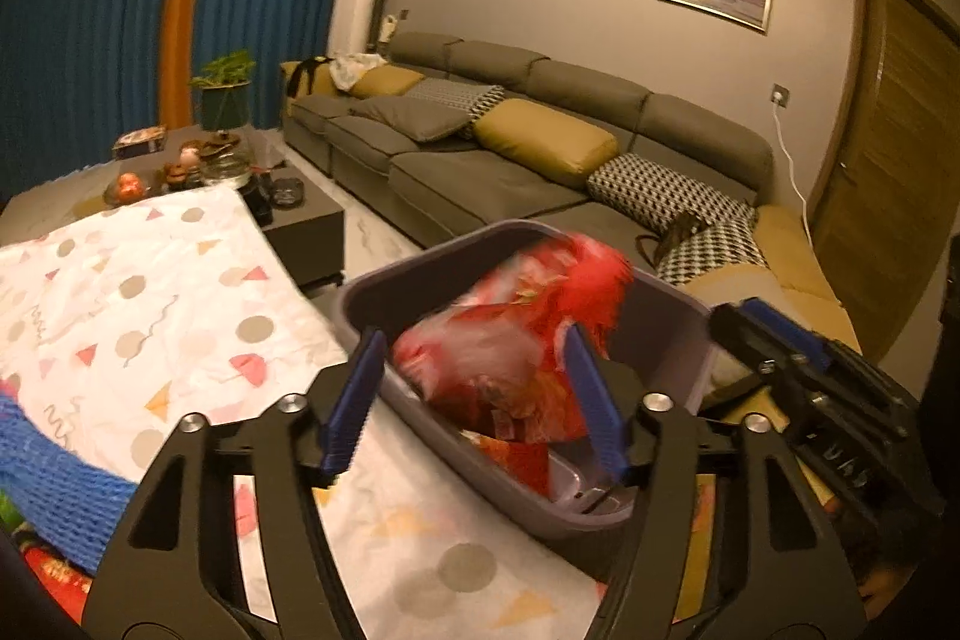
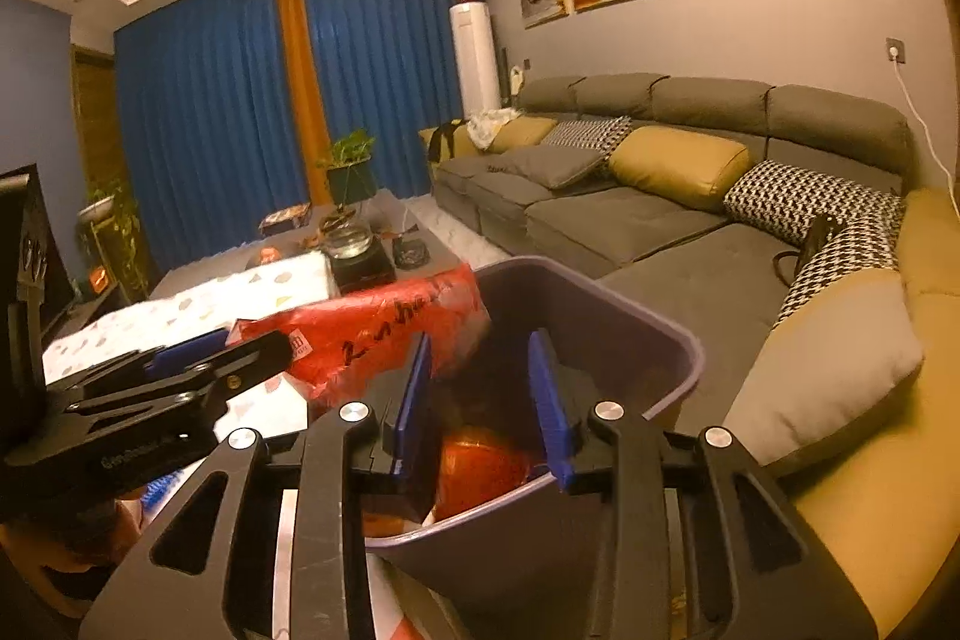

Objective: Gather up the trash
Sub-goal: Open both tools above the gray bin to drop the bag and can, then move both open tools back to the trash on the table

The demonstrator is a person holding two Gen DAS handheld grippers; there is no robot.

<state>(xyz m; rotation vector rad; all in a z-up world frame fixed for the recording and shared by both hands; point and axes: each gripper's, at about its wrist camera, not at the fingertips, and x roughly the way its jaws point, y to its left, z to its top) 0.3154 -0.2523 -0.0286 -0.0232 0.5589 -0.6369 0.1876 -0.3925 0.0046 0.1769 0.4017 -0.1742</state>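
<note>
A crumpled red plastic bag [image 1: 516, 340], blurred, hangs over the mouth of a purple waste bin [image 1: 384, 280]. My left gripper [image 1: 474, 388] stands open around the bag, and its blue pads do not press on it. In the right wrist view the same red bag [image 2: 384, 328] drapes over the waste bin's [image 2: 660, 340] left rim, and red and orange trash [image 2: 480, 466] lies inside. My right gripper [image 2: 483, 394] is open above the bin's near side with nothing gripped. Each gripper shows in the other's view: the right gripper [image 1: 774, 328] and the left gripper [image 2: 198, 346].
A white cloth with coloured shapes [image 1: 150, 292] covers the table to the left of the bin, with a blue knitted thing [image 1: 54, 478] at its near edge. A grey sofa [image 1: 492, 160] with cushions runs behind and to the right. A low table [image 2: 372, 244] holds dishes.
</note>
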